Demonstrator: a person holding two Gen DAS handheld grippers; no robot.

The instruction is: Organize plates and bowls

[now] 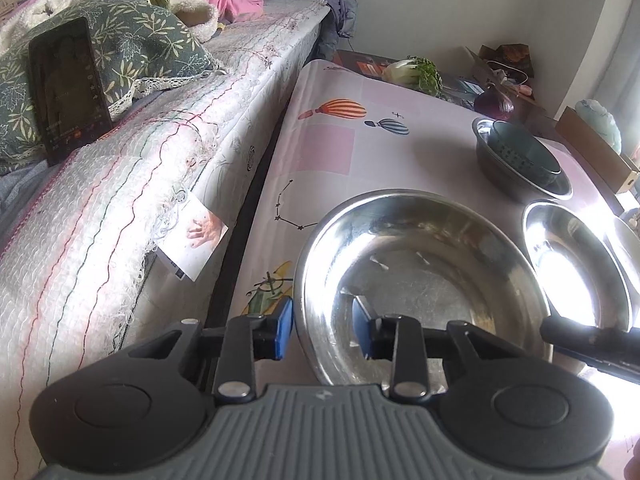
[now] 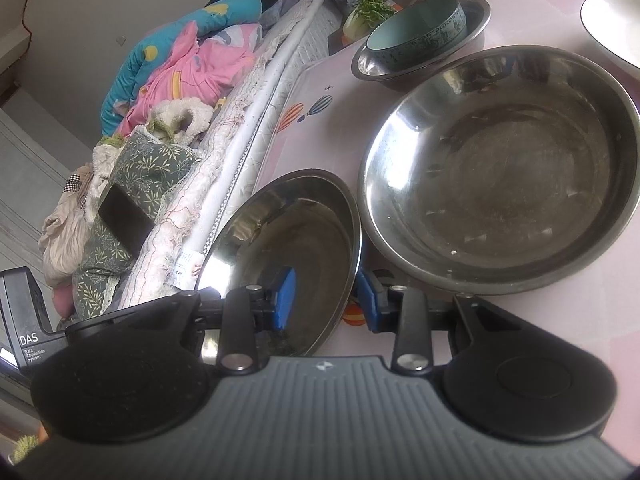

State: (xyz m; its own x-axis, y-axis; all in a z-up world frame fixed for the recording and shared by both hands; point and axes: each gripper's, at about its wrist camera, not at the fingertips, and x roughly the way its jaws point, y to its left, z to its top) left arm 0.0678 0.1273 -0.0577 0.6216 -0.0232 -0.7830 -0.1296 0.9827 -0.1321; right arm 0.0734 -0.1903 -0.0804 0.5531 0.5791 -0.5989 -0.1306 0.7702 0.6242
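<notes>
A steel bowl [image 1: 420,280] [image 2: 288,240] rests on the pink tablecloth beside the bed. My left gripper [image 1: 322,330] straddles its left rim, one blue pad [image 1: 284,328] outside and the other inside. A gap shows around the thin rim, so the gripper is open. My right gripper [image 2: 326,302] straddles the opposite rim with a pad [image 2: 286,300] inside the bowl and the other just outside, also open. In the left wrist view it appears as a dark finger [image 1: 592,340]. A second steel bowl [image 1: 576,264] [image 2: 500,168] lies right alongside.
Farther back a steel bowl [image 1: 520,168] [image 2: 476,28] holds a blue bowl [image 1: 524,148] [image 2: 416,36]. A white plate [image 2: 612,24] is at the far right. A purple onion [image 1: 494,102], greens [image 1: 420,72] and boxes crowd the table's far end. The bed [image 1: 160,168] borders the left.
</notes>
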